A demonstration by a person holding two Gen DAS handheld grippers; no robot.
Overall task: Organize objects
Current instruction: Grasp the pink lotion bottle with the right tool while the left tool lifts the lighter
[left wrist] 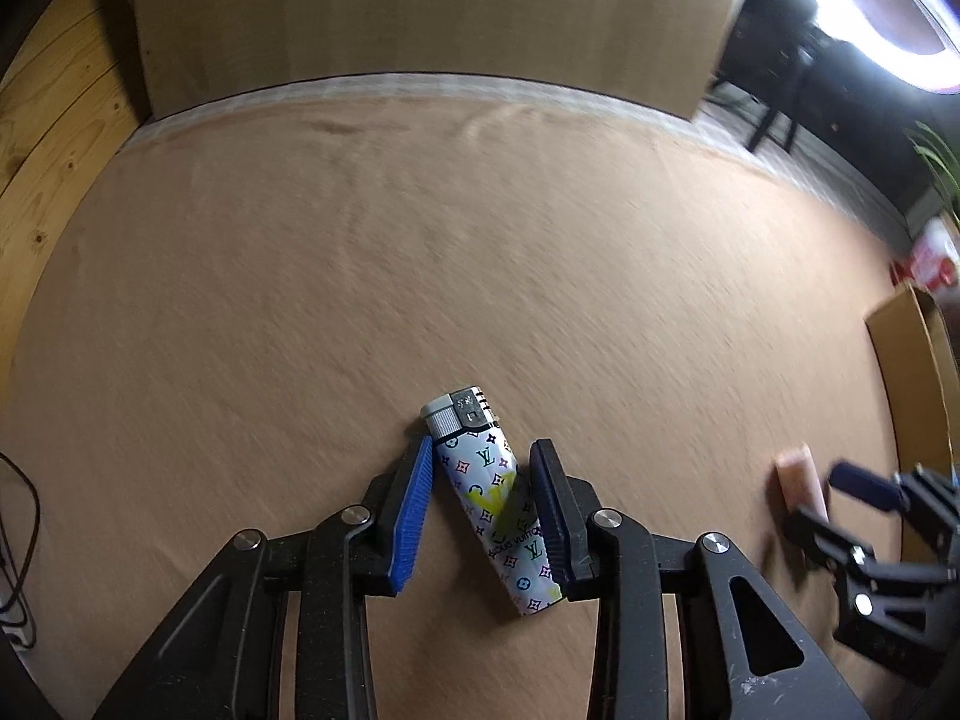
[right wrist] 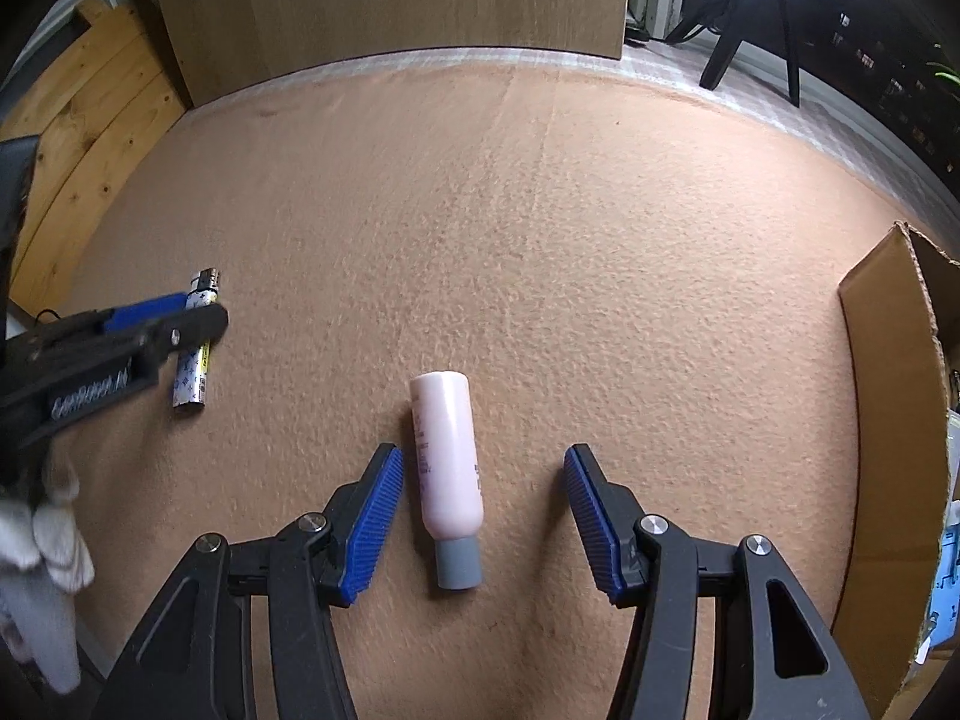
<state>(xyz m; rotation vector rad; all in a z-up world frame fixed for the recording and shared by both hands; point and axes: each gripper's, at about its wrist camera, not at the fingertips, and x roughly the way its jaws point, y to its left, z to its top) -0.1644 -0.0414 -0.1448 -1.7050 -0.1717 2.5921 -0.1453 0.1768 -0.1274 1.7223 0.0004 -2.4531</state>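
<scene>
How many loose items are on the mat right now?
2: a lighter between the left tongs, a pink bottle between the right tongs. The box may hide more.

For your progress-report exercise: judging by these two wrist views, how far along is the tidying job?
Nothing shows as done: the cardboard box's inside is barely visible. In hand: the left gripper has its pads against the patterned lighter, which lies on the tan cloth; the right gripper straddles the pink bottle, pads not yet pressing. Left: lifting both and putting them away.
</scene>
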